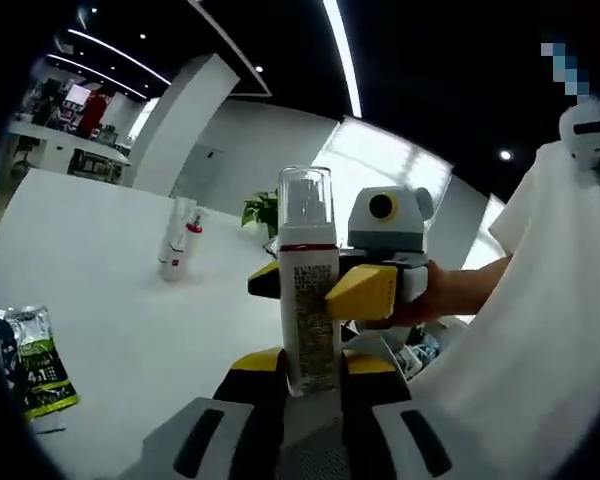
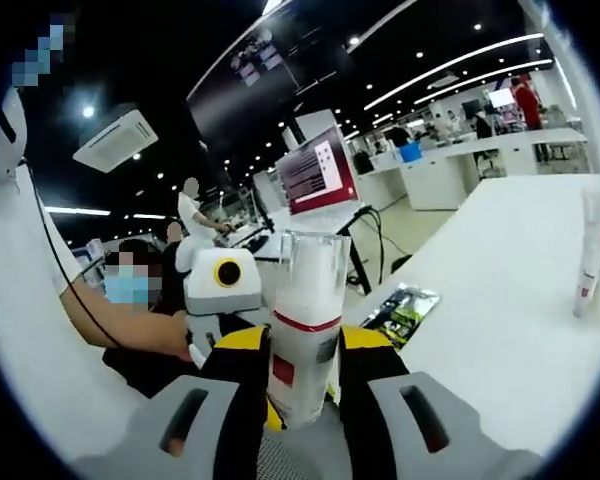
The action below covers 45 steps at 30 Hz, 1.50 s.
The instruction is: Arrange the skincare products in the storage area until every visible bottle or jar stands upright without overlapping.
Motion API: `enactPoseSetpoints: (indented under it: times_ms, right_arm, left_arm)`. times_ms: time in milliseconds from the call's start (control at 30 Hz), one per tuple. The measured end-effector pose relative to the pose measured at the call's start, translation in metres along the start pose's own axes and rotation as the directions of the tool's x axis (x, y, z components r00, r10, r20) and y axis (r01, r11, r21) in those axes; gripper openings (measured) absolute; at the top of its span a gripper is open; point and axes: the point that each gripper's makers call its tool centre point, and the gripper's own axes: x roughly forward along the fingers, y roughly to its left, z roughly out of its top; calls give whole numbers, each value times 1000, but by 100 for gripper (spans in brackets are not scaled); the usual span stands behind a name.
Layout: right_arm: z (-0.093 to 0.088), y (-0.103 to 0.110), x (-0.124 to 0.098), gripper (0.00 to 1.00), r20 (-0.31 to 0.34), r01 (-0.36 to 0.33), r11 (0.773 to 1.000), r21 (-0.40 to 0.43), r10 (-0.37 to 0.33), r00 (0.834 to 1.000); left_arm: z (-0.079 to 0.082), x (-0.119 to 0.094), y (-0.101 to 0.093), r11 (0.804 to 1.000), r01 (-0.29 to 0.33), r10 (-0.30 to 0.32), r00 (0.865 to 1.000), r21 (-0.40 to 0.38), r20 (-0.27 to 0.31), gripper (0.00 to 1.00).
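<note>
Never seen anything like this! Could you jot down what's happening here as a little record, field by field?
Held item: white pump bottle with clear cap, upright
Left gripper: jaws closed on the bottle's lower part
Right gripper: yellow-tipped jaws clamp its middle
Surface: white table
Also on table: two slim tubes standing apart; a green sachet lying flat
Background: potted plant

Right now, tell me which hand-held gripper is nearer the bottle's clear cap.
Right. The right hand-held gripper clamps the bottle around its middle, just below the clear cap. The left hand-held gripper holds the bottle's base, farther from the cap.
</note>
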Motion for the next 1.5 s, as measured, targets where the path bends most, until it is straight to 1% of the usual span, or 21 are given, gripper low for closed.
enactPoseSetpoints:
  times_ms: [33, 300, 333, 367, 433, 500, 567, 633, 767, 900, 933, 1033, 1067, 1133, 1267, 1300, 1333, 1367, 1433, 1467, 1500]
  right_arm:
    - [-3, 0, -1, 24, -20, 1, 1000, 22, 0, 1000]
    - [-8, 5, -15, 22, -49, -10, 995, 94, 15, 999]
    - [-8, 9, -16, 21, -40, -25, 991, 130, 30, 999]
    - [-10, 7, -18, 20, -45, -19, 992, 127, 25, 999]
    - [-15, 6, -21, 20, -57, -6, 990, 141, 14, 998]
    - [-17, 6, -23, 19, -44, -4, 990, 141, 11, 999]
    - [-19, 4, -24, 19, -36, 4, 992, 124, 1, 999]
    - [-21, 0, -22, 19, -34, 5, 992, 128, -1, 999]
    - [-23, -7, -17, 19, -42, -11, 994, 112, 16, 999]
    - [-25, -15, -12, 19, -43, -37, 996, 78, 40, 998]
    - [-23, -16, -9, 19, -25, -64, 996, 66, 66, 998]
    - [-26, -26, -3, 19, -12, -85, 993, 79, 86, 996]
    - [-27, -29, -3, 19, -8, -88, 993, 77, 89, 996]
    - [-26, -36, -1, 19, 9, -100, 992, 76, 99, 995]
    - [-24, -57, -2, 19, 30, -99, 994, 47, 98, 995]
    - [-22, -61, -2, 19, 34, -93, 995, 39, 92, 995]
    - [-21, -70, -4, 19, 42, -87, 996, 36, 86, 995]
    - [-20, -77, -5, 19, 47, -75, 997, 30, 73, 996]
    - [-17, -98, -10, 19, 64, -30, 999, 28, 28, 998]
    - [-17, -106, -13, 19, 62, -12, 999, 34, 10, 998]
    - [-17, -119, -17, 19, 59, 28, 999, 39, -30, 998]
  left_arm:
    - [0, 0, 0, 1000, 2, -2, 1000, -1, -3, 20]
    - [-3, -1, -6, 999, 45, -46, 999, -21, -20, 20]
    - [-5, 0, -8, 998, 57, -58, 998, -24, -31, 20]
    - [-7, 1, -11, 997, 74, -75, 996, -21, -37, 20]
    - [-12, 3, -10, 998, 61, -61, 996, -3, -59, 21]
    - [-13, 6, -13, 998, 64, -64, 996, -4, -65, 21]
    - [-15, 7, -8, 999, 48, -46, 996, 23, -75, 21]
    - [-17, 9, -7, 999, 38, -36, 996, 17, -86, 21]
    - [-20, 10, 3, 1000, -21, 21, 994, 2, -104, 21]
    - [-27, 12, 20, 994, -107, 106, 984, 3, -140, 22]
    - [-27, 12, 24, 991, -131, 131, 982, 10, -136, 23]
    - [-28, 12, 32, 982, -186, 188, 972, 26, -139, 25]
    - [-30, 12, 35, 979, -204, 206, 967, 28, -147, 25]
    - [-35, 12, 45, 964, -259, 264, 949, 56, -171, 28]
    - [-43, 12, 56, 943, -318, 331, 921, 95, -205, 30]
    - [-44, 11, 60, 935, -337, 353, 911, 107, -214, 30]
    - [-46, 8, 68, 915, -383, 402, 888, 126, -222, 30]
    - [-48, 6, 73, 900, -413, 435, 871, 137, -231, 30]
    - [-56, 6, 77, 891, -418, 452, 850, 174, -272, 29]
    - [-60, 4, 81, 881, -428, 471, 834, 199, -288, 28]
    - [-66, 2, 88, 858, -461, 512, 802, 226, -307, 28]
